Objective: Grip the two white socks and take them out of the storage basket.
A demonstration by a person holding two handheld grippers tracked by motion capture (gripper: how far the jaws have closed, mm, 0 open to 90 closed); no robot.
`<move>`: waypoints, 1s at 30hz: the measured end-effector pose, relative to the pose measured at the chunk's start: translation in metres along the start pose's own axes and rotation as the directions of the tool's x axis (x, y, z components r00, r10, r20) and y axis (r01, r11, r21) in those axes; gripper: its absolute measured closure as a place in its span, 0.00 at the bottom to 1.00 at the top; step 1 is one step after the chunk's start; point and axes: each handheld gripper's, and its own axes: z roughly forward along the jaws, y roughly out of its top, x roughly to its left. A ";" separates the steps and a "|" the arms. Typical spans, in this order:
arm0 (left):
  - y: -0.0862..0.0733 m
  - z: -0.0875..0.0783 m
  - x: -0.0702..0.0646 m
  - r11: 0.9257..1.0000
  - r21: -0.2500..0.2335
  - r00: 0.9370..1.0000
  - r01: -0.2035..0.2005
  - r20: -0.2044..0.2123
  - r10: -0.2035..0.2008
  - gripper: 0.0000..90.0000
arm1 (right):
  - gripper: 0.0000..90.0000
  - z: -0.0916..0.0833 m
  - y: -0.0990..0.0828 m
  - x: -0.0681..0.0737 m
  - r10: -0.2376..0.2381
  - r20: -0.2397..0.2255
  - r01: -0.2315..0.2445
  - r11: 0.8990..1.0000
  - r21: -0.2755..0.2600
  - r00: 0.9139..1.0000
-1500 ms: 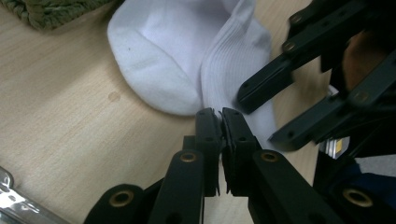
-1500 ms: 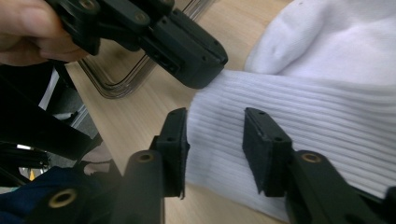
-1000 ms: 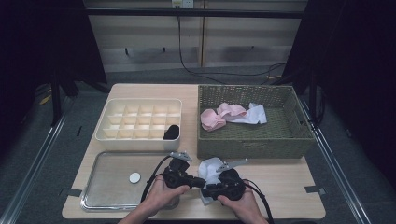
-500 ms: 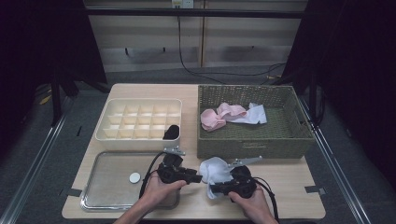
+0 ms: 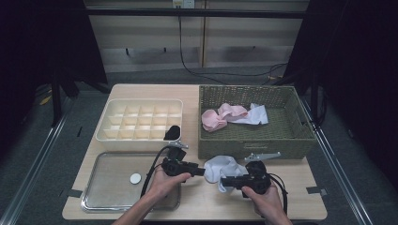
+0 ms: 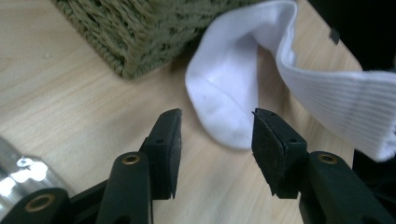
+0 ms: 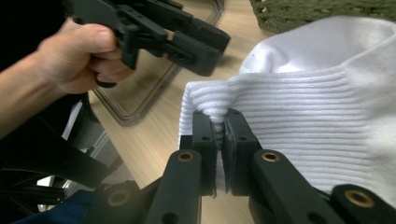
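sock bent, toe toward basket, ribbed cuff in right gripper

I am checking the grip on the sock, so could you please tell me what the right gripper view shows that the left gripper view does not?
The right gripper view shows the right tool pinching the ribbed cuff of the white sock, with the person's left hand and the metal tray beyond. The left gripper view shows the left tool with jaws apart, nothing between them, aimed at the sock's smooth toe end lying on the table. Both views share the sock, the wooden table and a corner of the wicker basket.
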 end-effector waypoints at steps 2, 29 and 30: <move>-0.001 0.004 0.000 1.000 0.009 1.000 -0.006 -0.006 0.006 0.62 | 0.94 -0.002 0.001 0.001 0.002 -0.005 -0.002 1.000 -0.006 1.000; -0.003 0.028 -0.013 0.996 0.039 0.996 -0.078 0.034 0.076 0.79 | 0.93 -0.041 0.007 -0.015 0.063 0.009 -0.061 0.992 -0.107 0.998; -0.003 0.027 -0.013 0.996 0.034 0.996 -0.083 0.018 0.082 0.79 | 0.93 -0.042 0.007 -0.016 0.062 0.007 -0.061 0.992 -0.111 0.998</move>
